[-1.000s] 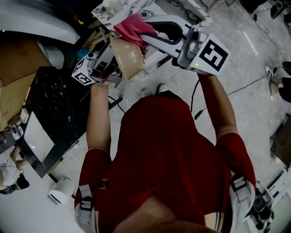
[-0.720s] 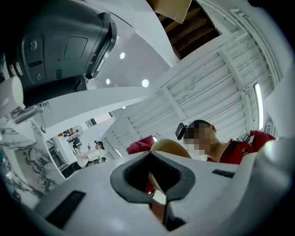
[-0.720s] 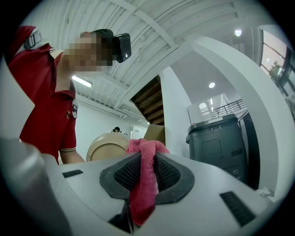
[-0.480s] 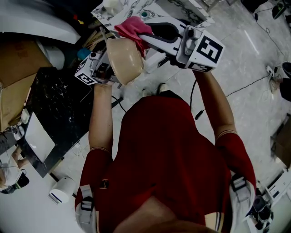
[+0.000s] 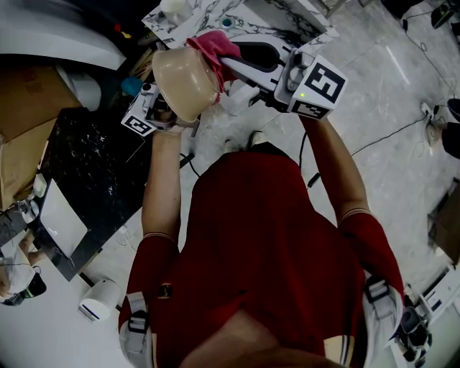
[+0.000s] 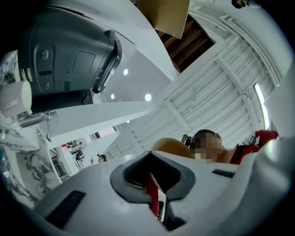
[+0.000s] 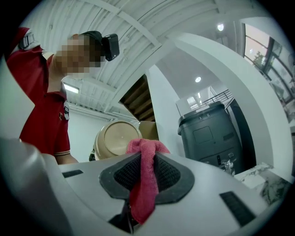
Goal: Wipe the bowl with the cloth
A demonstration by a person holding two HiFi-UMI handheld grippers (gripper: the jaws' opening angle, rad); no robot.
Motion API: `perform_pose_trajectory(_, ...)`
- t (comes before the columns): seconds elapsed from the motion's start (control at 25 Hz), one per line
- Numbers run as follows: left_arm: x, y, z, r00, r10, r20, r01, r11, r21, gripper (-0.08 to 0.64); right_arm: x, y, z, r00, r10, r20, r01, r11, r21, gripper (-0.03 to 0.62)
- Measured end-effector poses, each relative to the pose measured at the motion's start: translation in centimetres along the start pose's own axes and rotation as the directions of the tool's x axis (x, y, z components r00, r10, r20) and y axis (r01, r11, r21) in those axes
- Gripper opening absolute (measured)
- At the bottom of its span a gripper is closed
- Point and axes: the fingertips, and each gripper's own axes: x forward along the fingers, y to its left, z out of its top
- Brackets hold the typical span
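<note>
Red shirt (image 5: 266,244): worn by the person, fills the lower head view.
Marble-patterned table (image 5: 280,14): seen at the top edge.
Tan bowl (image 5: 180,75): held raised and tilted in front of the person, outer wall turned to the head camera.
Right gripper (image 5: 226,61): jaws clamped on the cloth.
Left gripper (image 5: 171,115): jaws closed on the bowl's rim.
Pink cloth (image 5: 213,47): bunched, pressed against the bowl's far side.

The head view is dim; gripper views bright, fisheye-warped, with glaring ceiling spotlights (image 6: 148,97).
</note>
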Motion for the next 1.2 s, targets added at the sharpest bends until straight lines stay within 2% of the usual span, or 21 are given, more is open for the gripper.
perform_pose_trajectory(0.32, -0.5, 1.5, 1.4, 0.992, 0.099, 0.076, -0.103, 0.993, 0.048, 0.012, -0.5, -0.3, -1.6, 0.998, -0.065, -0.004, 0.065, 0.997, 0.047, 0.071)
perform_pose_trajectory(0.6, -1.4, 3.0, 2.2, 0.973, 0.201, 0.115, -0.212, 0.973, 0.096, 0.012, -0.9, -0.4, -2.4, 0.993, -0.117, -0.008, 0.117, 0.991, 0.057, 0.071)
perform_pose_trajectory(0.96, -2.5, 4.5, 2.8, 0.932, 0.332, 0.145, -0.353, 0.922, 0.159, 0.012, -1.8, -1.0, -2.6, 0.985, -0.173, -0.002, 0.173, 0.983, 0.069, 0.071)
perform_pose_trajectory(1.2, -2.9, 4.9, 2.9, 0.899, 0.415, 0.143, -0.437, 0.874, 0.212, 0.012, -2.5, -1.3, -2.3, 0.974, -0.226, 0.015, 0.224, 0.972, 0.069, 0.071)
